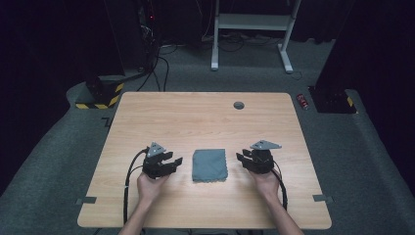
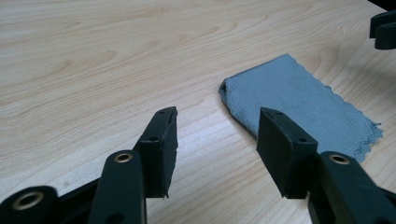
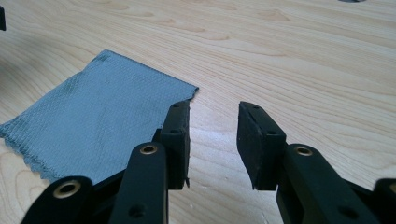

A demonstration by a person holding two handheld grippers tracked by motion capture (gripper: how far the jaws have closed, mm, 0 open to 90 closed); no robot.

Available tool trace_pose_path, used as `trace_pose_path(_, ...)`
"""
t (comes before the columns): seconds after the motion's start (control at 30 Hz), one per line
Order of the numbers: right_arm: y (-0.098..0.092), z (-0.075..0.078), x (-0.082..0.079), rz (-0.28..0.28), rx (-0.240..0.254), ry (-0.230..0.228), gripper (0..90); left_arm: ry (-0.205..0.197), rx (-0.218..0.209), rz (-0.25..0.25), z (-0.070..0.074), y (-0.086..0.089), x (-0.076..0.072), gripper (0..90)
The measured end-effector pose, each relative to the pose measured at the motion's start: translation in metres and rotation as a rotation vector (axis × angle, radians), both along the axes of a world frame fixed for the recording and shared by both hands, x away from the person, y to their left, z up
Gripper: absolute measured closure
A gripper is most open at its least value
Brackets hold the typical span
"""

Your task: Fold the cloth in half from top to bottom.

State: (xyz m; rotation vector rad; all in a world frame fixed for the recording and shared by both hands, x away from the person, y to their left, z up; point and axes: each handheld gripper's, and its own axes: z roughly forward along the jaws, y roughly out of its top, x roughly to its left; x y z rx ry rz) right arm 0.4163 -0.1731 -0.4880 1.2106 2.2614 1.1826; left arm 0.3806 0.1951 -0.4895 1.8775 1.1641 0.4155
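From the high view, the grey cloth (image 1: 209, 165) lies flat on the table (image 1: 205, 122), already folded into a neat near-square, midway between my two hands. My left tool (image 1: 172, 162) sits just off the cloth at its 9 o'clock and my right tool (image 1: 242, 158) at its 3 o'clock, neither touching it.

In the left gripper view, my left tool (image 2: 217, 135) is released, its jaws spread with bare wood between them; the cloth (image 2: 299, 102) lies toward 1 o'clock, its folded edge nearest me and its rough edge trailing away.

In the right gripper view, my right tool (image 3: 214, 140) is likewise released and grasps nothing; the cloth (image 3: 98, 114) lies toward 10 o'clock, just beside the jaw on that side.

I judge the fold made and the cloth let go. Little seems left, unless another fold is wanted.
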Motion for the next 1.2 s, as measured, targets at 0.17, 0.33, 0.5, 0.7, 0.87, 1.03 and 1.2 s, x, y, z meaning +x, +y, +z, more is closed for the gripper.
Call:
trace_pose_path(0.17,-0.006,0.002,-0.005,-0.012,0.014,-0.011,63.7,0.001,-0.007,0.004,-0.002,0.004,-0.003,47.5)
trace_pose_path(0.33,-0.011,0.003,-0.01,-0.016,0.02,-0.019,63.1,0.004,-0.014,0.013,-0.003,0.01,-0.007,46.8)
trace_pose_path(0.5,-0.014,0.003,-0.015,-0.019,0.023,-0.023,62.1,0.002,-0.025,0.026,-0.003,0.018,-0.011,46.4)
trace_pose_path(0.7,-0.018,0.003,-0.02,-0.018,0.032,-0.03,62.1,0.002,-0.036,0.035,-0.003,0.024,-0.015,46.2)
trace_pose_path(0.87,-0.022,0.002,-0.025,-0.023,0.035,-0.028,61.2,-0.004,-0.034,0.043,-0.004,0.026,-0.019,46.0)
trace_pose_path(1.03,-0.027,0.0,-0.029,-0.034,0.039,-0.023,60.3,-0.004,-0.016,0.041,-0.005,0.028,-0.023,45.9)
trace_pose_path(1.2,-0.033,-0.003,-0.034,-0.043,0.036,-0.015,60.0,0.0,-0.02,0.049,-0.009,0.032,-0.027,45.8)
